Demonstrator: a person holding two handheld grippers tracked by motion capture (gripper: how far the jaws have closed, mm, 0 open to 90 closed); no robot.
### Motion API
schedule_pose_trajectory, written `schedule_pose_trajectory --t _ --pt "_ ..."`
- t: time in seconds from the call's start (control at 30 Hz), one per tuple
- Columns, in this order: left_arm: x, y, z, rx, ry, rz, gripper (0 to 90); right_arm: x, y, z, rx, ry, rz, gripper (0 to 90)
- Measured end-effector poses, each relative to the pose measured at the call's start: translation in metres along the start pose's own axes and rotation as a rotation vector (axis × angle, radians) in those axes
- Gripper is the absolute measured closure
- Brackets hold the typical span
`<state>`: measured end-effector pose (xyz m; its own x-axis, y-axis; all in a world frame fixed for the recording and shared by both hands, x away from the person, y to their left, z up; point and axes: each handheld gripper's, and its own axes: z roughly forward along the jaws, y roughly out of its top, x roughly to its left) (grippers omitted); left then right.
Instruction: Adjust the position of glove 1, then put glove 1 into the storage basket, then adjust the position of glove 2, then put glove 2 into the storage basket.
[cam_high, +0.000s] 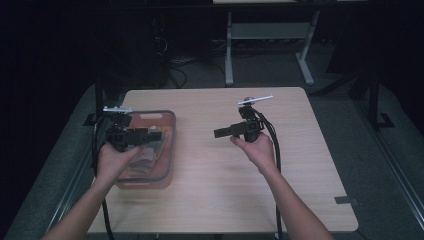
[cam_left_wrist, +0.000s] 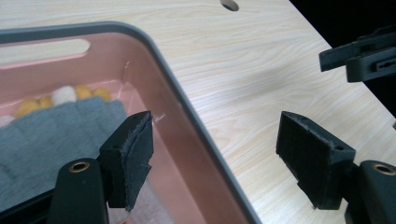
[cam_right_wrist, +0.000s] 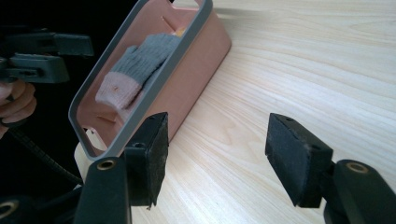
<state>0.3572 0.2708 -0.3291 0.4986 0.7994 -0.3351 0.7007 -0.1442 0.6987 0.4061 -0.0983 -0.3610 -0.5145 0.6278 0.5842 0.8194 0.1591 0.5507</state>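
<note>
A pink bin with a grey rim stands at the left of the wooden table. In it lies a grey knitted glove with a pink cuff and yellowish fingertips. My left gripper hovers over the bin, open, its jaws straddling the bin's rim with nothing between the pads. My right gripper is over the middle of the table, pointing left toward the bin's wall. It is open and empty.
Bare wood lies right of the bin and in front of the right gripper. A strip of grey tape marks the table's front right edge. A white desk frame stands on the floor behind the table. Cables trail from both grippers toward the person.
</note>
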Motion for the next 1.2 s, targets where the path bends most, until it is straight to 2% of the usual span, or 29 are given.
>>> schedule_pose_trajectory --t 0.5,1.2 --pt "-0.025 0.003 0.01 0.012 -0.036 0.053 26.7 -0.016 -0.014 -0.019 -0.021 -0.014 0.031 38.6" --pt "-0.05 0.006 0.031 0.029 -0.083 0.09 25.5 -0.035 -0.033 -0.045 -0.054 -0.043 0.073 38.2"
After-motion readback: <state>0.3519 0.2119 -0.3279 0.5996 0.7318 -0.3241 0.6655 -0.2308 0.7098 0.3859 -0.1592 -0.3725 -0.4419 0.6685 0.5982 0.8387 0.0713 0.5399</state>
